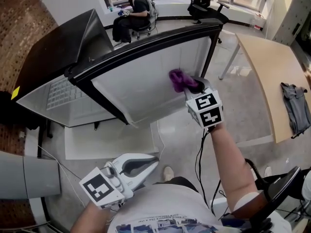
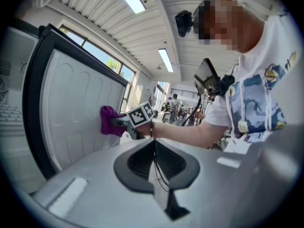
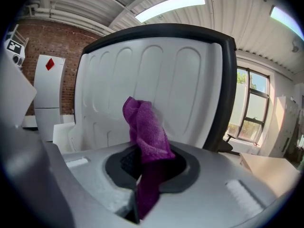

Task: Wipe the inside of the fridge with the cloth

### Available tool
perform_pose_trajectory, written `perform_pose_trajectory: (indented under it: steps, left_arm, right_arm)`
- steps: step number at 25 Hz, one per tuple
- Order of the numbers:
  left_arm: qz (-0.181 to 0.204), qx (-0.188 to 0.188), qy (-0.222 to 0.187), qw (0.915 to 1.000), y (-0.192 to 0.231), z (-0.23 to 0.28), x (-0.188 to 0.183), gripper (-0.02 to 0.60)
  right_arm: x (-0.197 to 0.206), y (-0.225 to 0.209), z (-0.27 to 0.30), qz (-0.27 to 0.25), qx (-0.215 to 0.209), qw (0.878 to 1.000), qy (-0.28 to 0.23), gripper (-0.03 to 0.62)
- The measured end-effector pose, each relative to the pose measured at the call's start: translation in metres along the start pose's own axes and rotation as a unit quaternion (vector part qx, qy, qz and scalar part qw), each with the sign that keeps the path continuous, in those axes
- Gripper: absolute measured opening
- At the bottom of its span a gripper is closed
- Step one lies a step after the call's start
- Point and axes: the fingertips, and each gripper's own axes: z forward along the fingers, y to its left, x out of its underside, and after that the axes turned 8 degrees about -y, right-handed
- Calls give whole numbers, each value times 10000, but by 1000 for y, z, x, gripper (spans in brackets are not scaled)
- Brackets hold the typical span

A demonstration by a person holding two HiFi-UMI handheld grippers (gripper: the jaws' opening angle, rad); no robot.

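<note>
- The fridge door (image 1: 146,84) stands open, its white ribbed inner panel facing the person and edged by a black frame (image 1: 141,46).
- The right gripper (image 1: 195,87) is clamped on a purple cloth (image 1: 178,79). Its own view shows the fabric pinched between the jaws, a bunched end sticking out past them toward the door and a tail hanging back behind them.
- The cloth lies against the door's inner panel, near the panel's upper right part and close to the frame's right side. In the left gripper view it appears to touch the white surface.
- The left gripper (image 1: 151,164) is held low, well away from the door and close to the person's chest. Its jaws are pressed together with nothing between them.
- The fridge (image 1: 53,57) itself, dark on top, stands to the left of the door.
- To the right of the door is a pale wooden table (image 1: 265,67) with a grey garment (image 1: 295,106) lying on it.
- Beyond the door, by the windows, a person (image 1: 132,13) sits at a counter, with an office chair (image 1: 204,6) nearby.
</note>
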Motion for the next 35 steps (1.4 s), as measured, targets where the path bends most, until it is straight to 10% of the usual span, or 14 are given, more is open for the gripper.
perform_pose_trajectory:
  steps: [25,35]
  left_arm:
    - [-45,83,42,9999,0,8,-1,8]
    - [-95,31,15,9999,-3,-5,2,7]
  right_arm:
    - [10,-55,-36,-377,1150,9926,61,55]
    - [-11,25,-37,-205,172,9990,-351,55]
